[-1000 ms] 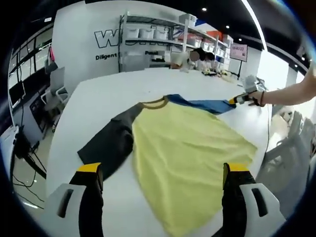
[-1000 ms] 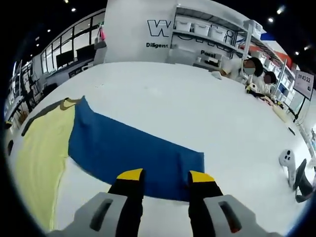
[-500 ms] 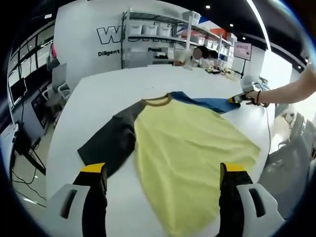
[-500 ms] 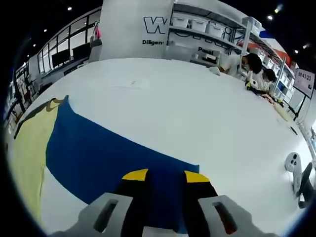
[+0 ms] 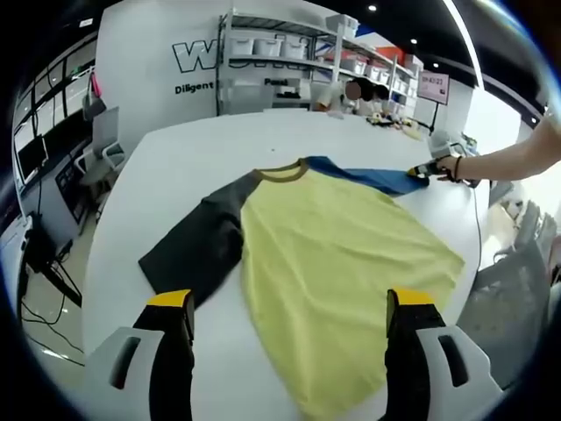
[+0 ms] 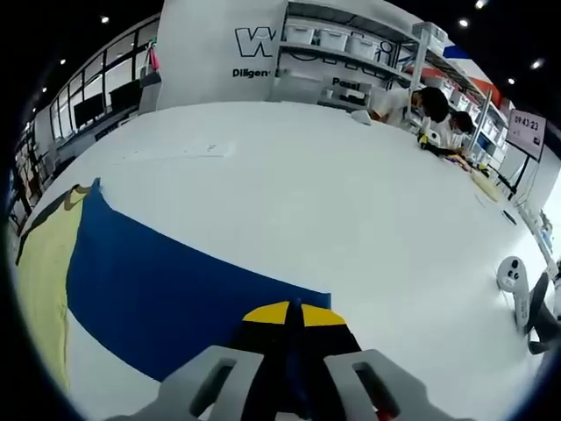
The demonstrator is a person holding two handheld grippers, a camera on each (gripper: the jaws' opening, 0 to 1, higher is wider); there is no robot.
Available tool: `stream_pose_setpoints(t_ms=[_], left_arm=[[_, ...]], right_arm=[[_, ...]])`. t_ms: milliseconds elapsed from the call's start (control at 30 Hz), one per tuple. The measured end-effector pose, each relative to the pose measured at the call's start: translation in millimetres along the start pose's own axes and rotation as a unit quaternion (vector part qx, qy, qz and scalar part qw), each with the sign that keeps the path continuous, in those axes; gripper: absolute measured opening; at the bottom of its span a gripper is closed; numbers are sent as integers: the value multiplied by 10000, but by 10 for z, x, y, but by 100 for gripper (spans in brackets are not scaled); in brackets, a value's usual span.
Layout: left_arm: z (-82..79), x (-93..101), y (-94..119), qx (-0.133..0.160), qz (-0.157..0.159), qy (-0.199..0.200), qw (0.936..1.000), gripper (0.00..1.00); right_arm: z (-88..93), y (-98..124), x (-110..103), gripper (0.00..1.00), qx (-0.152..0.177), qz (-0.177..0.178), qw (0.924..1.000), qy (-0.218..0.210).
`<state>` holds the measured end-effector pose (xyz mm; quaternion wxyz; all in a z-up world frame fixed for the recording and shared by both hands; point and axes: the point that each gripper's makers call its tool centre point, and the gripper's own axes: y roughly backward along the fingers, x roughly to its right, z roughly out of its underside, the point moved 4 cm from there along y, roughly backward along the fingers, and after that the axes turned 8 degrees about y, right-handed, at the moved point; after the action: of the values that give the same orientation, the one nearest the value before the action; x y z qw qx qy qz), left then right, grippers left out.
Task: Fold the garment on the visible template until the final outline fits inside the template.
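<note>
Shirt (image 5: 333, 254) lies flat on a white table (image 6: 351, 202), yellow body, dark sleeve (image 5: 197, 254), blue sleeve (image 6: 166, 294). Right gripper (image 6: 294, 313) has its jaws closed on the blue sleeve's cuff. Left gripper (image 5: 289, 303) hovers with jaws wide apart over the hem. A good fold likely means lifting the cuff low and carrying it straight across the body. Bins (image 5: 263, 46) sit on a far shelf, contents unclear.
</note>
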<state>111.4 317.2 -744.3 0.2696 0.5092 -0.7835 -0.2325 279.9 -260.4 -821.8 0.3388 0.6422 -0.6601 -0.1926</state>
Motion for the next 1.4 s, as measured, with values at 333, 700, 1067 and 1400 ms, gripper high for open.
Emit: stream_pose_setpoints(t_ms=[333,700,1067,1400], left_arm=[[-26,6,47,21,48,-96,9999,88],[-68,59,75,76,97,-151,9998,87],[-108,87,150,156,129,-278,9994,87],[-114,111,195,225,237,-294,9990,88]], right_arm=[[-226,360,415,0,556,780,9947,-388],[-142,494,607,0,249,800,9949,-564],[-203,575,347,0,-168,412,9959,-788],[-648,785,-239,0,187,-184,9972,-697]])
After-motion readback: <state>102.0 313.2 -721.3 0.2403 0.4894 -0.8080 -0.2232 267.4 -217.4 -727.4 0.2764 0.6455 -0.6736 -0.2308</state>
